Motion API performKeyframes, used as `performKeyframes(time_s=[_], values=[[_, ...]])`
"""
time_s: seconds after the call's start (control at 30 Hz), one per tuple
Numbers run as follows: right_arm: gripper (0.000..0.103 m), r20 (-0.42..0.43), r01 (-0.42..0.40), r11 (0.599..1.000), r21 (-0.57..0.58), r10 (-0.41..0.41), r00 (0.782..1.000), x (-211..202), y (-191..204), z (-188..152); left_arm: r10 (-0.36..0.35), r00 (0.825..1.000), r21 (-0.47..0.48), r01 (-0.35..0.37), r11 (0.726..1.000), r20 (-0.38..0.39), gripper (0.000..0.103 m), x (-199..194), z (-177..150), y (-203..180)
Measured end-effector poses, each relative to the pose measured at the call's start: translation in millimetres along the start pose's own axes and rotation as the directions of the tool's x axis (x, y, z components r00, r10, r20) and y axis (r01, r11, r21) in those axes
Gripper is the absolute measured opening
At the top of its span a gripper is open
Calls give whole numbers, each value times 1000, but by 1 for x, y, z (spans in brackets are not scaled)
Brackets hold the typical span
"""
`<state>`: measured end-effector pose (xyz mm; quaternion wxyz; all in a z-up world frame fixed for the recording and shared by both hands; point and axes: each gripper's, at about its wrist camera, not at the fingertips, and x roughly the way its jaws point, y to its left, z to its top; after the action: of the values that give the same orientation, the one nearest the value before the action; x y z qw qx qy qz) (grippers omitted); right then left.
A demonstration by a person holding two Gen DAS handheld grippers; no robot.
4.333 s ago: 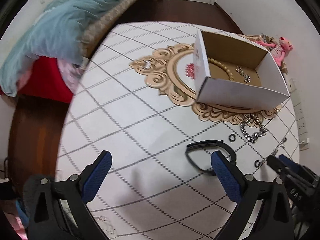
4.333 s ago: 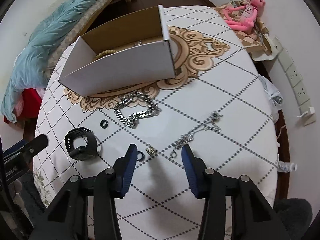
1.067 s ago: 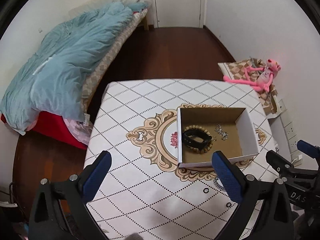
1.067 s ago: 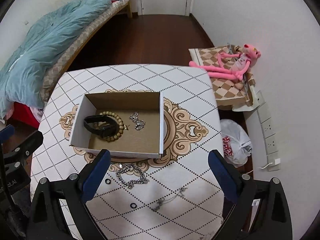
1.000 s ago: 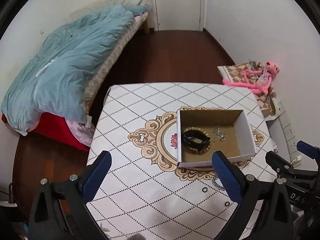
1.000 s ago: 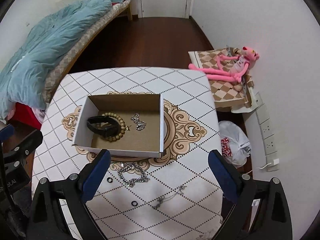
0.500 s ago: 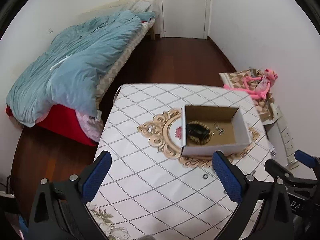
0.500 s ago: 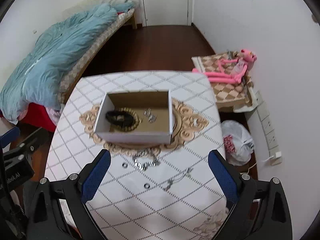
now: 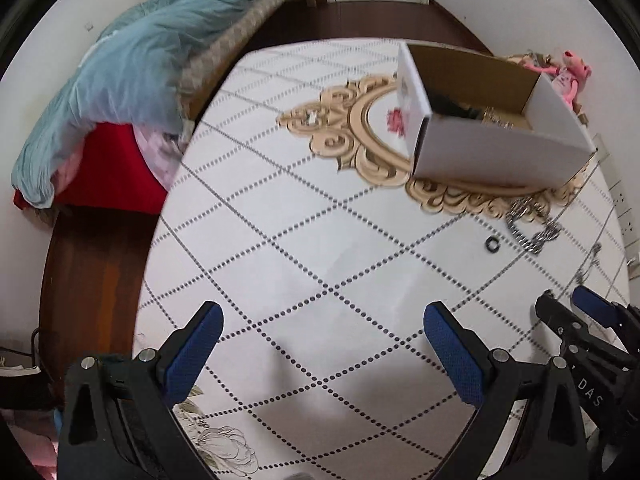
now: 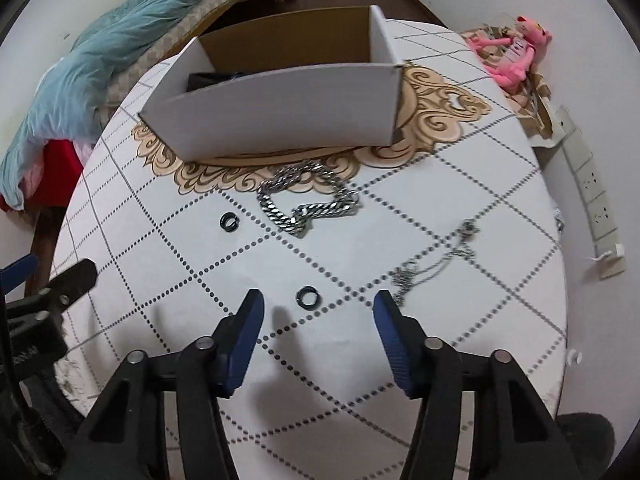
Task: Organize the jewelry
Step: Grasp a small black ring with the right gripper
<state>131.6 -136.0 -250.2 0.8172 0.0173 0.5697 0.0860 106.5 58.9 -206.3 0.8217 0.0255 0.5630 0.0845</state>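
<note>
Jewelry lies scattered across the white diamond-patterned table (image 10: 460,184), and both grippers hover low above it with nothing in their grasp. Right gripper (image 10: 319,308) has its blue-padded jaws spread partway apart, and a small black ring (image 10: 305,297) sits on the tablecloth right between the two fingertips, touched by neither. Beyond it, toward the far side, a chunky silver chain bracelet (image 10: 308,204) lies in a loose loop, just in front of the near wall of the cardboard box (image 10: 280,120). Left of that bracelet rests a second black ring (image 10: 228,222), well apart from the first. To the right, a thin silver chain (image 10: 436,260) trails across the cloth, its near end close to the right finger. Something dark shows inside the box at its left end, though what it is cannot be made out from here.

Left gripper (image 9: 322,320) is spread wide, its jaws far apart above bare tablecloth. From its camera the box (image 9: 492,152) stands far right on the gold ornamental medallion (image 9: 352,128), with dark and beaded items glimpsed within. The silver bracelet (image 9: 528,226) and a black ring (image 9: 492,245) lie near the box's near side. A pink plush toy (image 10: 516,52) sits off the table's far right, and a blue quilt (image 9: 140,64) covers the bed on the left.
</note>
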Motion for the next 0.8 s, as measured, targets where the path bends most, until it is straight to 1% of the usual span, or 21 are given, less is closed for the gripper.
performKeyframes(time_s=[0.07, 0.13, 0.17, 0.2, 0.23, 0.27, 0.37, 0.5, 0.57, 0.67, 0.73, 0.8], values=[[49, 18, 12, 1000, -17, -12, 1000, 5, 5, -2, 0, 1000, 1, 0, 1000, -6, 103, 4, -2, 0], [40, 41, 27, 999, -42, -26, 999, 6, 12, -3, -2, 1000, 5, 2, 1000, -7, 103, 8, -2, -1], [28, 49, 35, 998, -49, -33, 998, 6, 14, -3, -3, 1000, 7, 3, 1000, -8, 103, 9, -2, -2], [13, 59, 54, 997, -57, -50, 997, 6, 16, -4, -10, 1000, 9, 10, 1000, -8, 103, 10, -1, -4], [13, 66, 62, 996, -61, -58, 996, 6, 16, -4, -17, 1000, 11, 17, 1000, -9, 103, 13, 1, -4], [13, 69, 52, 997, -59, -48, 997, 5, 16, -5, -29, 1000, 12, 29, 999, -8, 103, 13, 1, -7], [13, 67, -3, 1000, 6, 2, 998, 0, 4, -4, -73, 997, 27, 73, 997, 2, 102, 12, 5, -17], [13, 100, -23, 995, 99, 13, 995, -14, -20, 3, -148, 989, 64, 148, 987, -5, 102, 18, 13, -42], [13, 111, -13, 991, 130, -2, 994, -18, -31, 6, -167, 986, 82, 166, 983, 2, 100, 19, 16, -54], [13, 110, 12, 985, 175, -31, 993, -19, -49, 10, -183, 983, 126, 179, 976, 18, 82, 20, 20, -73], [13, 108, 26, 979, 200, -49, 993, -19, -60, 9, -186, 982, 154, 180, 971, 22, 77, 22, 23, -85], [13, 106, 33, 973, 228, -59, 993, -17, -71, 10, -185, 982, 172, 178, 969, 29, 62, 23, 25, -92]])
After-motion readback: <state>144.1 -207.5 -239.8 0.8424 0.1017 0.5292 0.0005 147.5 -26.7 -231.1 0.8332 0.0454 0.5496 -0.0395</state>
